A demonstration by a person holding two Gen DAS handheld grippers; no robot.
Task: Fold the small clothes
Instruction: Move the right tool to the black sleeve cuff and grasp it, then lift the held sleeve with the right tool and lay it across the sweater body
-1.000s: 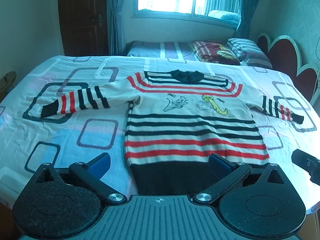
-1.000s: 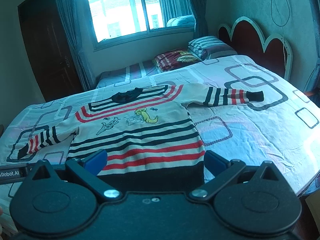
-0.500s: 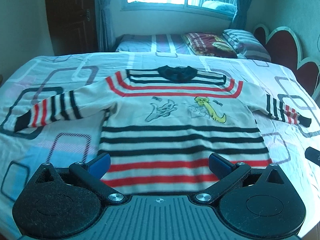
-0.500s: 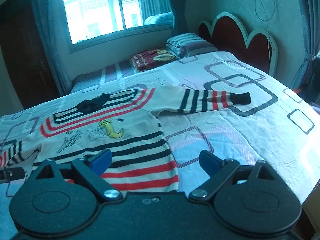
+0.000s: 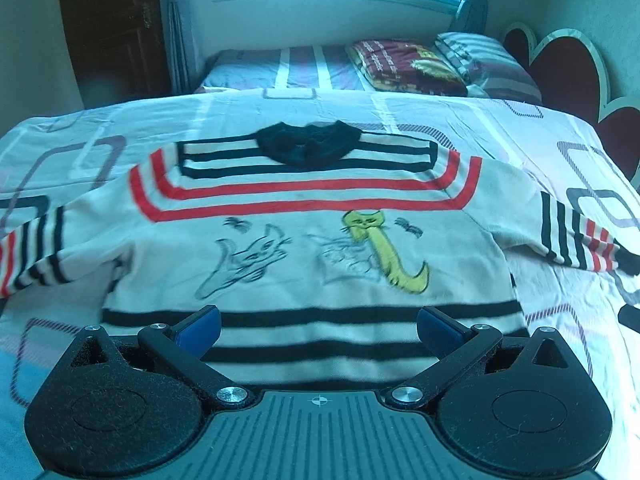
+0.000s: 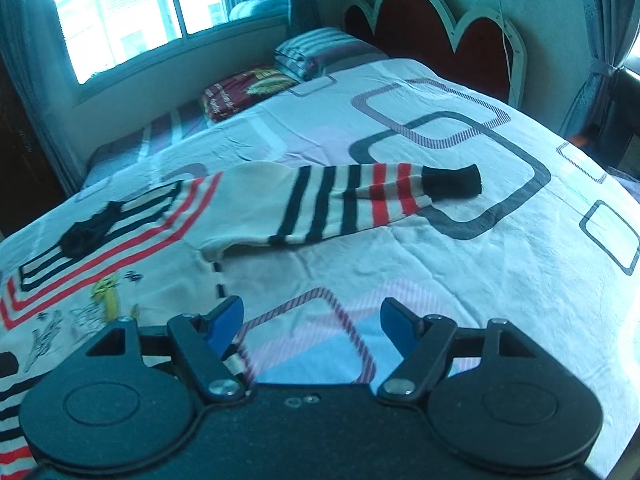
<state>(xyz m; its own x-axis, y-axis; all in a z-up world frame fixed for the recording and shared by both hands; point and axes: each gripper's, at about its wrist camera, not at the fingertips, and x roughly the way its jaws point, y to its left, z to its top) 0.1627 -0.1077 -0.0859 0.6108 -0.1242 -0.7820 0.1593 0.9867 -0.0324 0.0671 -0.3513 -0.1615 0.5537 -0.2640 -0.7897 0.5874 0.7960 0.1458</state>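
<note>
A small cream sweater (image 5: pixel 304 248) with black and red stripes, a dark collar and two cat drawings lies flat, front up, on the bed, both sleeves spread out. My left gripper (image 5: pixel 318 326) hovers open above its lower body with nothing between the blue pads. The right gripper (image 6: pixel 312 322) hangs over bare sheet just right of the sweater's side edge (image 6: pixel 218 276); its jaws are closing and hold nothing. Ahead of it lies the right sleeve (image 6: pixel 360 200) with its dark cuff (image 6: pixel 456 182).
The bed sheet (image 6: pixel 460 264) is pale with rounded rectangle prints. Folded blankets and pillows (image 5: pixel 444 60) sit at the far end below a window. A scalloped red headboard (image 6: pixel 448 36) stands on the right, a dark door (image 5: pixel 112 24) far left.
Both grippers moved forward and lower over the bed. The left view closed in on the sweater's chest; the right view swung right, off the body towards the sleeve, its jaws narrowing.
</note>
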